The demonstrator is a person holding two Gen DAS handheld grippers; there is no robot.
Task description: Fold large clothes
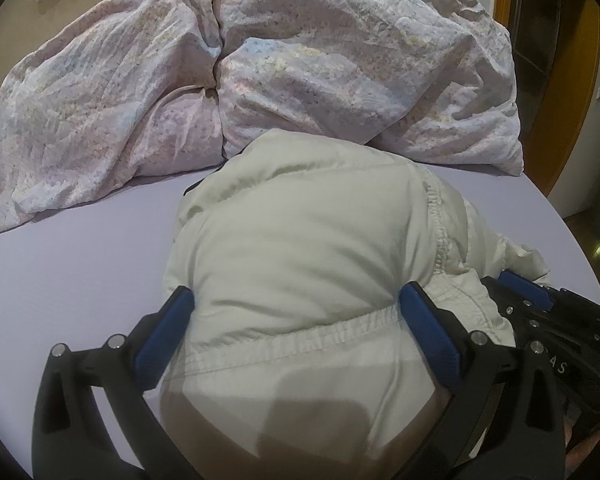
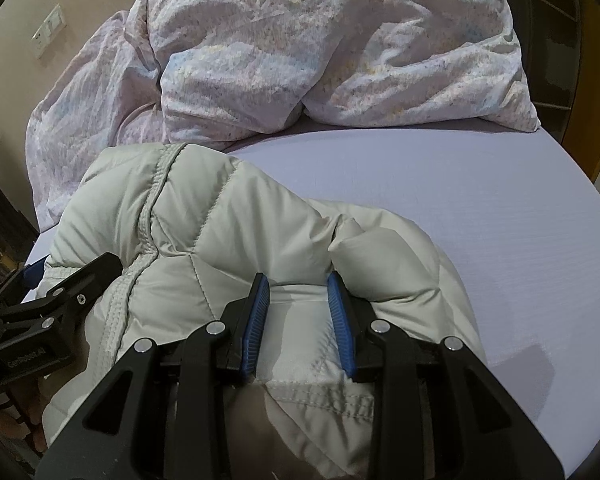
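A pale grey-green puffer jacket (image 1: 300,240) lies bunched on the lavender bed sheet (image 1: 80,264). My left gripper (image 1: 296,304) straddles a thick roll of it near the elastic hem. Both blue pads dent the padding, so the wide jaws are shut on the jacket. My right gripper (image 2: 298,286) pinches a narrower fold of the jacket (image 2: 220,220) between its blue pads (image 2: 260,300). The two grippers sit side by side. The right gripper (image 1: 512,286) shows at the right edge of the left wrist view. The left gripper (image 2: 66,270) shows at the left edge of the right wrist view.
A crumpled floral duvet (image 1: 260,60) is heaped across the far half of the bed, just behind the jacket. Bare sheet (image 2: 500,240) lies to the right. A wall socket (image 2: 48,36) is at the far left and wooden door frames (image 1: 580,80) at the right.
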